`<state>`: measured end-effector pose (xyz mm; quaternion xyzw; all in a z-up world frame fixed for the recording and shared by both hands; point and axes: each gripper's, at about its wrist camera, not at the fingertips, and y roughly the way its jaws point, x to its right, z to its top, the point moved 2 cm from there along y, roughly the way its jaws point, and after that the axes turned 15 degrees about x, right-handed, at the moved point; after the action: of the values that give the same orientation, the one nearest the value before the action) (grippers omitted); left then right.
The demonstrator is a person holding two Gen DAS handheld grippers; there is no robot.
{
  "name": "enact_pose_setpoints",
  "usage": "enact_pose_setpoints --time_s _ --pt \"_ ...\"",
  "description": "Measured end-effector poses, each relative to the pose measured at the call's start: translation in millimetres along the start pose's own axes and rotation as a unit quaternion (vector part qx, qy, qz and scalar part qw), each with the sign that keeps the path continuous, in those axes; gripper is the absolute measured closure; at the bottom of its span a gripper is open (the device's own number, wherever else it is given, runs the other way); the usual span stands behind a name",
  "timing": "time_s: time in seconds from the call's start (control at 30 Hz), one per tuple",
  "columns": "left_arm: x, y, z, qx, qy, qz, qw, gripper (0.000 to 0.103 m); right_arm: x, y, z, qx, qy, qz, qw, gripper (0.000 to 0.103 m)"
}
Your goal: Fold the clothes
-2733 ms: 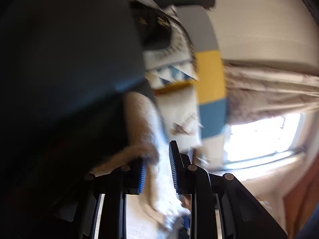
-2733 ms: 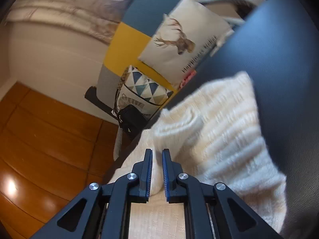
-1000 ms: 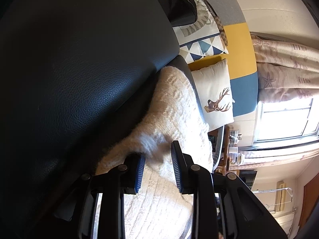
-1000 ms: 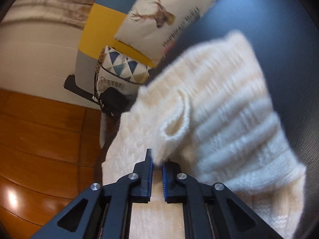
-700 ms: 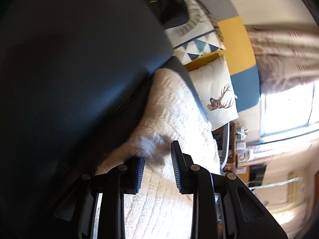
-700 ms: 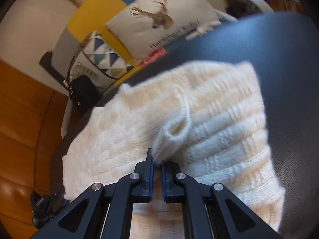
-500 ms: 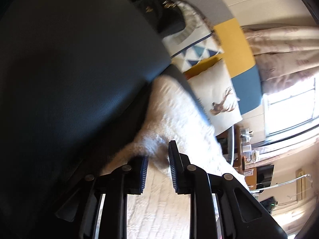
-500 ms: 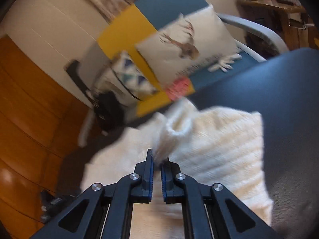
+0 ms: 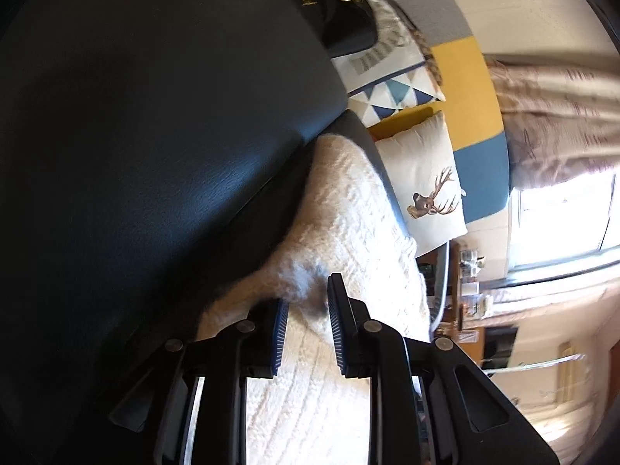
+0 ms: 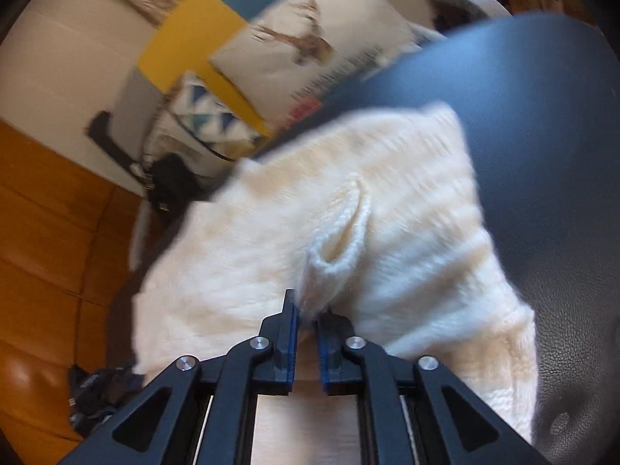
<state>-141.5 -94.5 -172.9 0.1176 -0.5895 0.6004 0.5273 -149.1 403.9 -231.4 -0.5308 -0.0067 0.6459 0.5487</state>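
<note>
The right tongs were easing apart, a tuft of the cream sweater between the pads. The left tongs were clamped on a fluffy bunch of the same sweater. Beyond both, it lay folded on a dark leather seat. A good release would probably mean lowering each corner flat first, so the fold stays square. Farther off stood a deer cushion.

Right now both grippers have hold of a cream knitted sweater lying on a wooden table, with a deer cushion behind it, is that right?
Not quite. The cream knitted sweater lies on a dark leather seat, not a wooden table; the right wrist view shows it. The rest holds: the left gripper and right gripper have sweater between their pads, though the right's jaws are opening, and the deer cushion sits behind.
</note>
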Motion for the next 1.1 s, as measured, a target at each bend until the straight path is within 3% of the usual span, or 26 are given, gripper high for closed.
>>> enact_pose_setpoints --time_s 0.07,0.13,0.23,0.33,0.5,0.6,0.63,0.7,0.73,0.77,0.9,1.0,1.1 --pt "-1.0 -7.4 1.8 0.000 0.007 0.001 1.0000 0.081 21.2 2.0 -1.4 -0.018 0.066 0.031 0.997 0.086" --pt "-2.6 -16.6 4.3 0.002 0.014 0.002 0.9999 0.081 27.2 -9.7 -0.9 -0.030 0.091 0.040 0.995 0.082" --pt "-4.9 -38.0 12.1 0.020 -0.002 -0.014 0.9997 0.081 15.2 -31.9 1.6 -0.029 0.041 0.011 0.999 0.078" --pt "7.5 -52.5 23.0 0.043 -0.015 -0.054 0.9975 0.081 -14.7 -51.5 5.9 -0.006 -0.035 0.002 0.999 0.078" --pt "64.5 -13.4 35.8 0.027 0.026 -0.089 0.9954 0.081 -69.7 -39.1 16.3 0.025 -0.142 0.004 0.990 0.078" --pt "80.6 32.5 25.5 -0.011 0.058 -0.056 0.9967 0.081 -73.1 -2.7 19.1 0.015 -0.175 -0.040 0.984 0.078" --pt "83.0 48.9 21.1 -0.025 0.075 -0.040 0.9960 0.081 -66.1 10.6 17.5 0.003 -0.174 -0.059 0.983 0.078" --pt "70.8 68.8 21.2 -0.002 0.116 0.027 0.9929 0.081 -55.4 21.6 13.1 -0.005 -0.176 -0.063 0.982 0.078" --pt "64.3 71.0 23.3 0.006 0.127 0.042 0.9910 0.094 -50.6 24.7 10.8 -0.008 -0.178 -0.061 0.982 0.079" --pt "52.6 67.3 27.6 0.016 0.117 0.043 0.9921 0.101 -45.8 27.8 8.4 -0.010 -0.179 -0.058 0.982 0.079" --pt "37.5 52.7 37.9 0.006 0.091 0.013 0.9957 0.100 -41.5 16.7 19.0 -0.017 -0.159 -0.023 0.987 0.079" --pt "46.3 35.0 37.9 0.005 0.104 -0.011 0.9945 0.097 -35.4 3.3 35.1 -0.008 -0.128 0.001 0.992 0.076" --pt "50.8 23.1 33.2 -0.003 0.120 -0.025 0.9925 0.091 -16.5 -10.9 58.7 0.020 -0.080 -0.009 0.997 0.072"
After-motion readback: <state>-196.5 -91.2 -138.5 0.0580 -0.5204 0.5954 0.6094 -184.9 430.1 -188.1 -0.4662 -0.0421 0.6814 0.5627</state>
